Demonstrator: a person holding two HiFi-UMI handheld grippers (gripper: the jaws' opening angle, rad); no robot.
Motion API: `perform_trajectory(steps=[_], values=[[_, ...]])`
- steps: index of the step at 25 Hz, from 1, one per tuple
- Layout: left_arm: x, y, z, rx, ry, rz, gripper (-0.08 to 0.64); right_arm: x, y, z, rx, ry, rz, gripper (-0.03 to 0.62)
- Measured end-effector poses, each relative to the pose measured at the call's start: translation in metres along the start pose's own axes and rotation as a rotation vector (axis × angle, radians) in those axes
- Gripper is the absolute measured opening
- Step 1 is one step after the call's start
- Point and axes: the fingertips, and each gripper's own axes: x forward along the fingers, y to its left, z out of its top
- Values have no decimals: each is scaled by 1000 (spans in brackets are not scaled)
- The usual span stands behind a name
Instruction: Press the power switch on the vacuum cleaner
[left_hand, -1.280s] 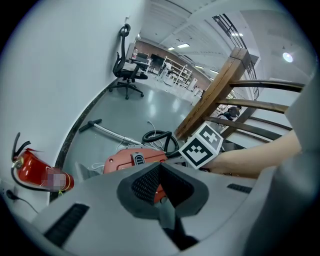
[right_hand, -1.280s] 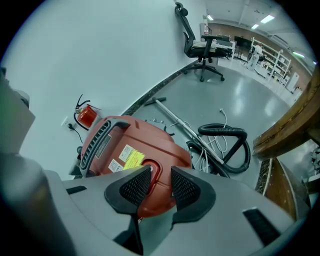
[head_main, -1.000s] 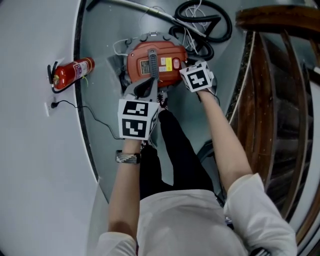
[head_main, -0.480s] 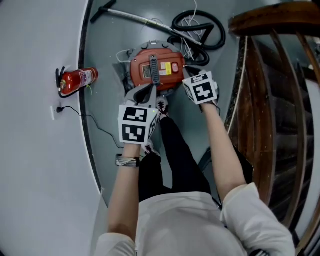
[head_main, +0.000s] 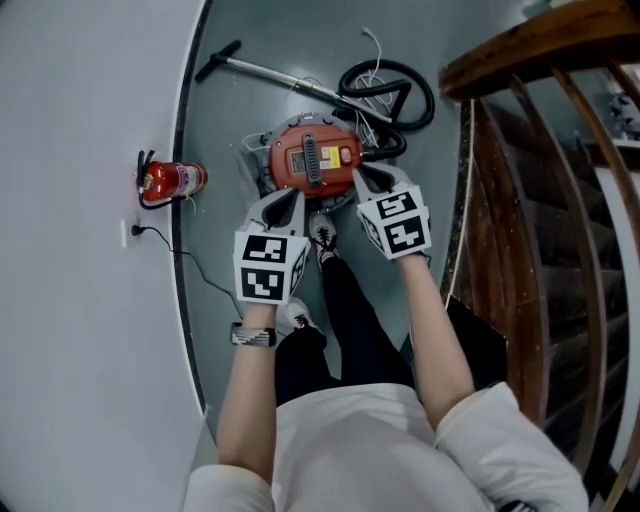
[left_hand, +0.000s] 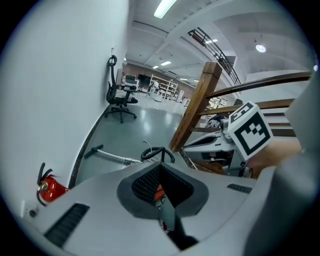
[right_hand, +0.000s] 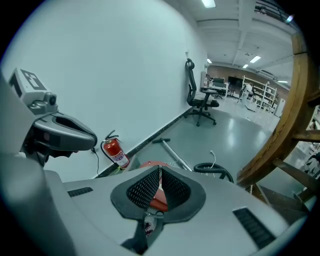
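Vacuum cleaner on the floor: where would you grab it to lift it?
Probably the dark strip-like handle along the top of the red vacuum cleaner, coming from above with jaws across its narrow width, since it faces upward.

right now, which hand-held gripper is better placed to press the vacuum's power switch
Right, probably. The right hand-held gripper, jaws shut, points at the right edge of the red vacuum cleaner, beside the round button that looks like the switch. The left hand-held gripper sits across the handle from it.
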Motion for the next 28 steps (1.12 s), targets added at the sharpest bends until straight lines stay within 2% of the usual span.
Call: perform_trajectory(steps=[9,17,24,28], values=[[-85,-19,58,155,-168,22,0,-112,23,76,-70,-214,-37,40],[-168,-76,100,275,-305,-7,0,-223,51,109,-117,-357,-50,31],[-235,-128,116,357,-399,-56,0,-316,82,127,-156,-466,-52,29],[-271,-147,122,420,-448,-54,0,-366,94,132,-185,-522,-75,29]])
